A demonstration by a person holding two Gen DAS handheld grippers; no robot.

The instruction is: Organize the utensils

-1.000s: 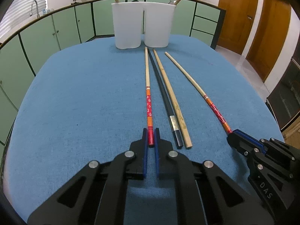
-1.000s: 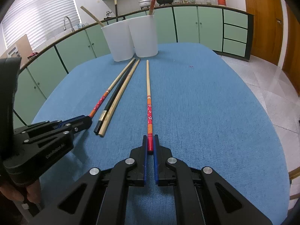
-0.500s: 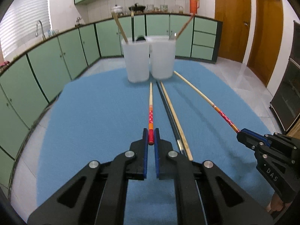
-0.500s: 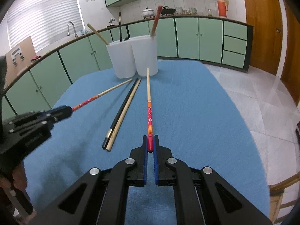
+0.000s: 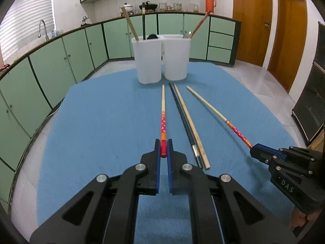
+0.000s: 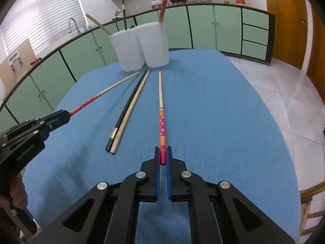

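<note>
My left gripper (image 5: 163, 148) is shut on the red end of a red-patterned chopstick (image 5: 163, 111) and holds it above the blue table, tip toward two white holders (image 5: 149, 61). My right gripper (image 6: 163, 155) is shut on the red end of a matching chopstick (image 6: 161, 105), also lifted. Each gripper shows in the other view: the right one (image 5: 254, 149) and the left one (image 6: 65, 114). A black chopstick (image 5: 182, 120) and a plain wooden chopstick (image 5: 190, 120) lie side by side on the cloth between them.
The two white holders (image 6: 142, 46) stand at the table's far edge with several utensils in them. The blue cloth (image 5: 101, 122) covers the round table. Green cabinets and a tiled floor surround it; a wooden chair (image 6: 310, 207) is at the right.
Both grippers have lifted their chopsticks off the cloth and raised them. The black and plain wooden chopsticks have stayed on the table.
</note>
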